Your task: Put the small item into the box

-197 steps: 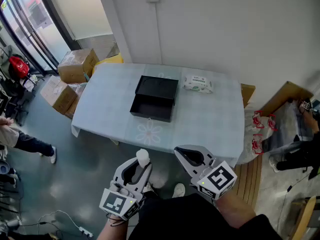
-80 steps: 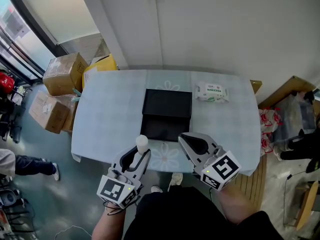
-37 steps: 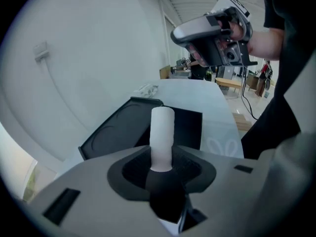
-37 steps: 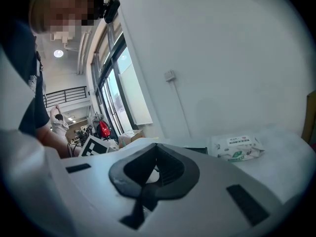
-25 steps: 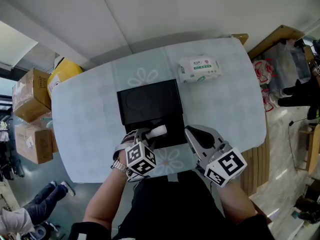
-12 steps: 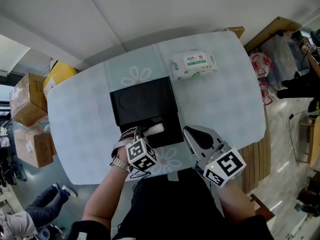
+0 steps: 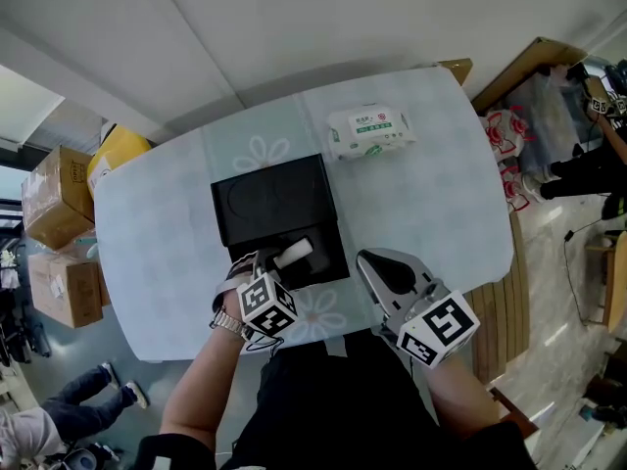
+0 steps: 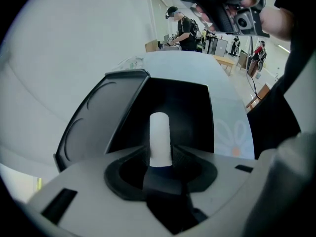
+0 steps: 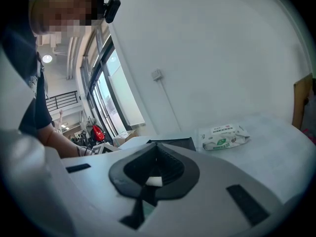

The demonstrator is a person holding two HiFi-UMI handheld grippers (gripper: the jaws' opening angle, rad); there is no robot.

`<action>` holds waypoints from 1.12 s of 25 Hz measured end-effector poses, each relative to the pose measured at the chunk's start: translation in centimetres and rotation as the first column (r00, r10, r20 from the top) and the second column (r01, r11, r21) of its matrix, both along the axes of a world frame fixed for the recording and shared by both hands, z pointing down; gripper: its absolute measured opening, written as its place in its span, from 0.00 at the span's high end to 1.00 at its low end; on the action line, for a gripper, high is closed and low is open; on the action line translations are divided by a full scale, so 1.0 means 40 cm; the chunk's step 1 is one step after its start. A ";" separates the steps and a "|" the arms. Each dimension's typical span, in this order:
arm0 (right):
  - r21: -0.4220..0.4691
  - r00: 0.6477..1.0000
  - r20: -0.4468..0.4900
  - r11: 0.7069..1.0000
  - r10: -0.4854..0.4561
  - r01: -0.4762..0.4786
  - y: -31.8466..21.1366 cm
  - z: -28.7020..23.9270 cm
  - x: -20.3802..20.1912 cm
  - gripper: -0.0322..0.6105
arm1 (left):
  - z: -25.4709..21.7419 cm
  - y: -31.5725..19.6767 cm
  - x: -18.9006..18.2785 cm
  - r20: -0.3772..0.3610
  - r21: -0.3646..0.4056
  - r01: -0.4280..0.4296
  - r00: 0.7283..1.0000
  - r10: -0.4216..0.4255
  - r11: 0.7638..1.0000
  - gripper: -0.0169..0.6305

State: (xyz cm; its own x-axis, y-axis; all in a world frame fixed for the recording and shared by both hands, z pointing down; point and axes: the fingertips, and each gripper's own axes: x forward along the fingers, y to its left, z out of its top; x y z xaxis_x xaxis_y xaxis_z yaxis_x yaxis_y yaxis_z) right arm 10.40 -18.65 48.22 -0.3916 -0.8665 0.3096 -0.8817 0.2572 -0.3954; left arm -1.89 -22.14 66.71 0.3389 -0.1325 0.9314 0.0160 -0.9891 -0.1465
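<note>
- The small item (image 7: 292, 254), one white cylinder, sits between the jaws of the left hand-held gripper (image 7: 275, 263). Its long axis runs along the line that gripper points, and its free end aims away from the gripper, down into the box (image 7: 279, 218).
- Those jaws have just been opening. The small item stands between them, and the pads look clear of its sides.
- The right hand-held gripper (image 7: 364, 259) hangs to the right of the left one, just off the box's near corner. Its jaws are together and hold nothing.
- By count there are one small item, two hand-held grippers and one black box, its lid (image 7: 263, 194) laid open on the far side of the tray (image 7: 328, 259).
- One pack of wet wipes (image 7: 369, 130) lies well ahead of the right hand-held gripper on the worktop (image 7: 441, 204). Two brown cartons (image 7: 53, 192) stand on the floor, far out to the left of the left hand-held gripper.
- Only the left gripper view looks along the small item (image 8: 160, 138), white against the tray's dark inside, with the lid to the left of the jaws. Whether its tip touches the tray floor cannot be told.
- Only the right gripper view shows the tall windows (image 9: 106, 98) and a wall switch (image 9: 156, 74), both beyond that gripper's closed jaws. The small item is out of sight there.
- Only the head view takes in the cartons and both hand-held grippers together.
</note>
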 end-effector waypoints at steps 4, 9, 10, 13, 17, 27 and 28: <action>0.026 1.000 -0.005 0.999 -0.021 0.021 0.017 -0.024 0.003 0.94 | -0.042 0.004 0.006 -0.070 0.019 0.062 0.996 -0.061 0.998 0.74; 0.068 0.998 -0.018 0.996 -0.055 0.056 0.046 -0.068 0.004 0.94 | -0.169 0.005 0.022 -0.251 0.038 0.197 0.951 -0.181 0.980 0.75; 0.075 0.998 -0.023 0.995 -0.063 0.065 0.053 -0.077 0.004 0.94 | -0.200 0.007 0.025 -0.294 0.041 0.222 0.934 -0.201 0.974 0.75; 0.098 0.995 -0.040 0.991 -0.090 0.094 0.071 -0.103 0.003 0.94 | -0.296 0.020 0.031 -0.429 0.031 0.303 0.865 -0.261 0.952 0.81; 0.140 0.989 -0.060 0.980 -0.136 0.143 0.095 -0.148 -0.004 0.94 | -0.441 0.057 0.038 -0.624 -0.010 0.389 0.717 -0.309 0.921 0.93; 0.242 0.960 -0.095 0.929 -0.264 0.280 0.173 -0.257 -0.095 0.94 | -0.684 0.237 -0.052 -0.824 -0.124 0.501 0.429 -0.370 0.856 0.96; 0.252 0.957 -0.096 0.923 -0.274 0.290 0.179 -0.267 -0.108 0.94 | -0.696 0.252 -0.065 -0.824 -0.127 0.512 0.422 -0.378 0.850 0.96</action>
